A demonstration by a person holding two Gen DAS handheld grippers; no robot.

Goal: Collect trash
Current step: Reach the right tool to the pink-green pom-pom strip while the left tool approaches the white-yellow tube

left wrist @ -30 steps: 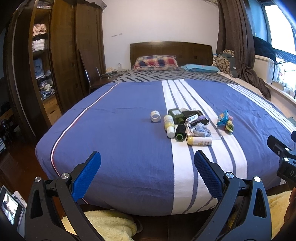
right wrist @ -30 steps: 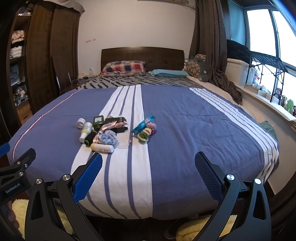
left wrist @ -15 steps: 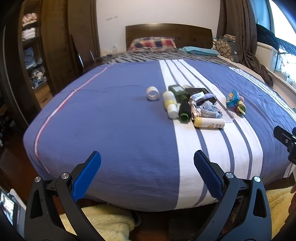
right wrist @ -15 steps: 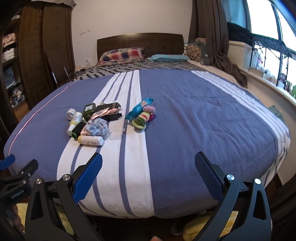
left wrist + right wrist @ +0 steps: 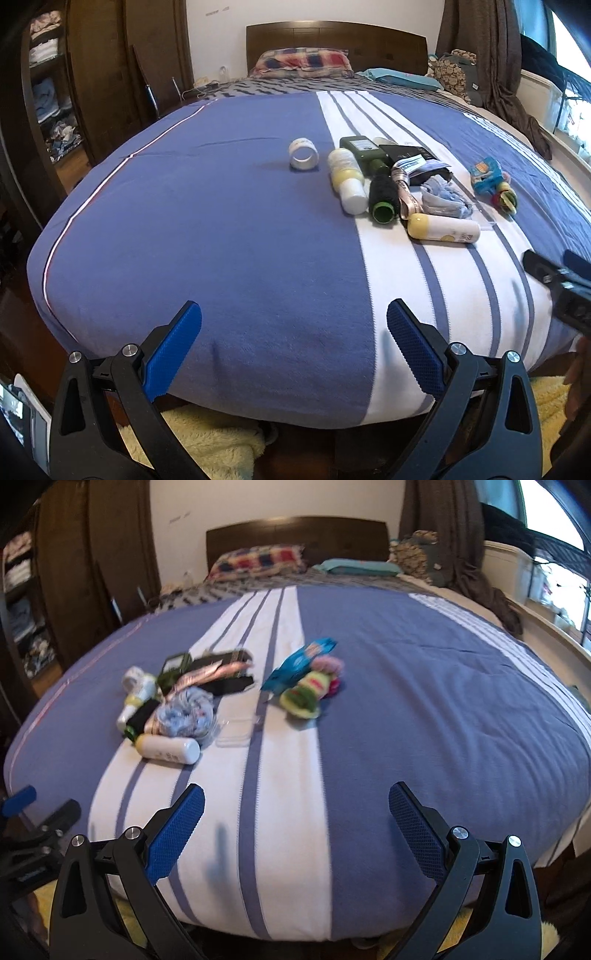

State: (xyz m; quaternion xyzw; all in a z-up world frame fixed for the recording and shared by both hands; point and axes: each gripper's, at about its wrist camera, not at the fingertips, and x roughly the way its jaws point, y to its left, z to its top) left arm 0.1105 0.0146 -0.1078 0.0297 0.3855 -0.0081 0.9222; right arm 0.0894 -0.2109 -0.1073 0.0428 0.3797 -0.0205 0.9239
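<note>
Now both grippers sit closer to the bed (image 5: pixel 207 206) than they did 1 second ago: its near edge fills the bottom of each view, and the pile of clutter (image 5: pixel 399 188) looks larger and nearer. Nothing on the bed has shifted, so this is an approach, with no item picked up yet.

The left gripper (image 5: pixel 293 349) has its jaws wide apart and empty, hovering above the near edge of the bed over plain blue cover. The right gripper (image 5: pixel 295 830) is likewise spread wide and holds nothing; its view is blurred, which suggests it is moving.

The clutter lies on the white stripes of the bed, about midway up. A white bottle with a yellow cap (image 5: pixel 445 228) lies on its side nearest the foot of the bed, with a crumpled blue cloth (image 5: pixel 445 197) just behind it and a dark spool (image 5: pixel 384 195) to its left. A roll of tape (image 5: pixel 303 154) stands apart on the blue cover, left of the pile. A blue wrapper (image 5: pixel 301 661) and a bundle of coloured socks (image 5: pixel 308 692) lie to the right of the pile, a little apart from it.

No bin or bag shows in either view, so where the trash goes cannot be told.

Room is good: the blue cover between the foot of the bed and the pile is bare, and the right half of the bed is open. The yellow-capped bottle looks easiest to reach first, though it may roll on the soft cover.
</note>
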